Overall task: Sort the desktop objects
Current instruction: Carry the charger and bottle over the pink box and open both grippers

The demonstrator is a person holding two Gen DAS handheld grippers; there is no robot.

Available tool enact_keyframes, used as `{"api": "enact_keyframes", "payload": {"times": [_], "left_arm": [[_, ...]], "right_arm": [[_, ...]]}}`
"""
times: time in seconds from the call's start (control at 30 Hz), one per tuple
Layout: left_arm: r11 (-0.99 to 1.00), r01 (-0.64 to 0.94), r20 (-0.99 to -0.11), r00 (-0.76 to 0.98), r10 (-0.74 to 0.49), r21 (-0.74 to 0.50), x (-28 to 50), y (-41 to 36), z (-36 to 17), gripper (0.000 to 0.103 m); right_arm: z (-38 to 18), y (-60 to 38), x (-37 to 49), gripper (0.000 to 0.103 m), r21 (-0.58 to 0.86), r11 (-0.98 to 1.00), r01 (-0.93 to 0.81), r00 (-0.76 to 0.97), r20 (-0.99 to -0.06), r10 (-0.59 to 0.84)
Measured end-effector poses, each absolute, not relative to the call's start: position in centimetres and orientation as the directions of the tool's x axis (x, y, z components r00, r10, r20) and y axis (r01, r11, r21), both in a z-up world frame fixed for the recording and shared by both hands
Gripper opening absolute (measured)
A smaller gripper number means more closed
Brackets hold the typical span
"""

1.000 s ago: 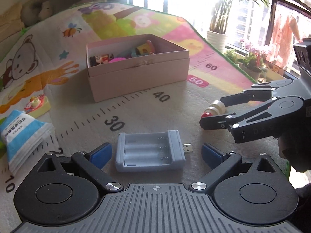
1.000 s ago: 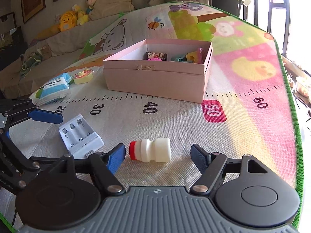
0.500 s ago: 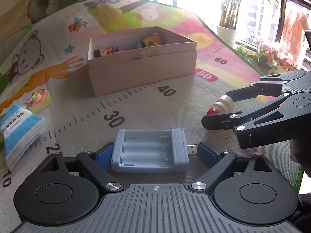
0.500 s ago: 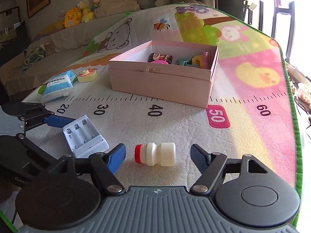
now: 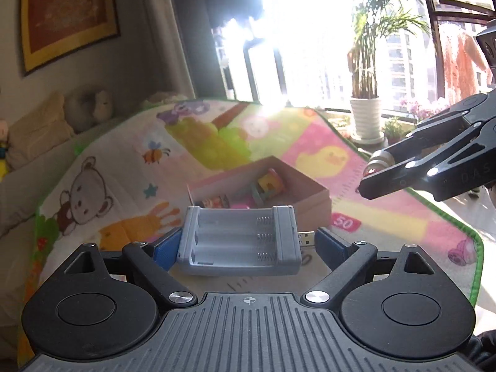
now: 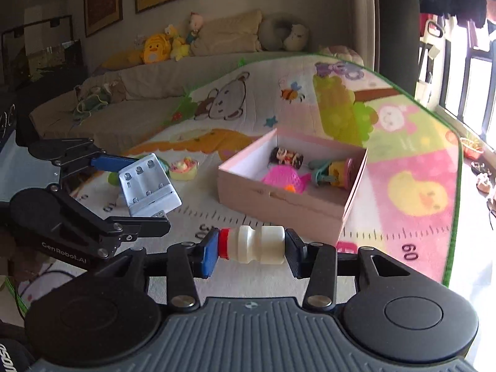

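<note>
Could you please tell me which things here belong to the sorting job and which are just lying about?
In the job:
battery charger in the left gripper
small white bottle in the right gripper
pink box

Lying about:
stuffed toys
potted plant

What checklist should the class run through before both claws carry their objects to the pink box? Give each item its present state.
1. Left claw grips the battery charger: ok, lifted off the mat.
2. Right claw, its jaws closing, holds the small white bottle end to end: ok.
3. Pink box open on top: ok.
4. Free space inside the box: ok, bare floor near the left corner.
5. Claws apart from each other: ok.
6. Charger's USB plug clear of the right pad: cannot tell.
</note>
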State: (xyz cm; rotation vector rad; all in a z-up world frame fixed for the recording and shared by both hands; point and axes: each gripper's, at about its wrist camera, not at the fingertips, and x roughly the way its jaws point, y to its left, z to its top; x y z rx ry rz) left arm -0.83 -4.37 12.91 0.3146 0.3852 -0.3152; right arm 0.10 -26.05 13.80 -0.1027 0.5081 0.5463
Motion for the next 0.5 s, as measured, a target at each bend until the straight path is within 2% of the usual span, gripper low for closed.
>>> {"api": "enact_keyframes", "payload": {"times": [0.07, 0.13, 0.3, 0.4, 0.5], "left_arm": [[0.907, 0.333, -0.355, 0.906, -0.231, 0.258, 0.5, -4.7, 14.8, 0.094], [0.913, 0.319, -0.317, 0.919, -0.234, 0.253, 2.7, -5.3, 16.3, 0.094], [0.937, 0.271, -0.263, 0.942, -0.210, 0.222, 9.4, -6.8, 16.6, 0.095], [0.945, 0.291, -0.348, 0.910, -0.226, 0.148, 13.3, -7.0, 14.3, 0.095], [0.948, 0.301, -0.404, 0.884, -0.236, 0.104, 13.8, -6.1, 11.6, 0.097]], "right_arm": [[17.1, -26.4, 1.1, 0.044, 0.009, 0.868, -0.496, 0.791, -0.409, 0.456], [19.1, -26.6, 2.8, 0.044, 0.010, 0.884, -0.468, 0.818, -0.373, 0.437], [20.8, -26.5, 10.0, 0.044, 0.090, 0.911, -0.404, 0.828, -0.387, 0.405], [19.4, -25.7, 14.3, 0.044, 0.111, 0.931, -0.348, 0.821, -0.444, 0.360], [17.3, -25.2, 16.8, 0.045, 0.138, 0.935, -0.327, 0.790, -0.503, 0.350]]}}
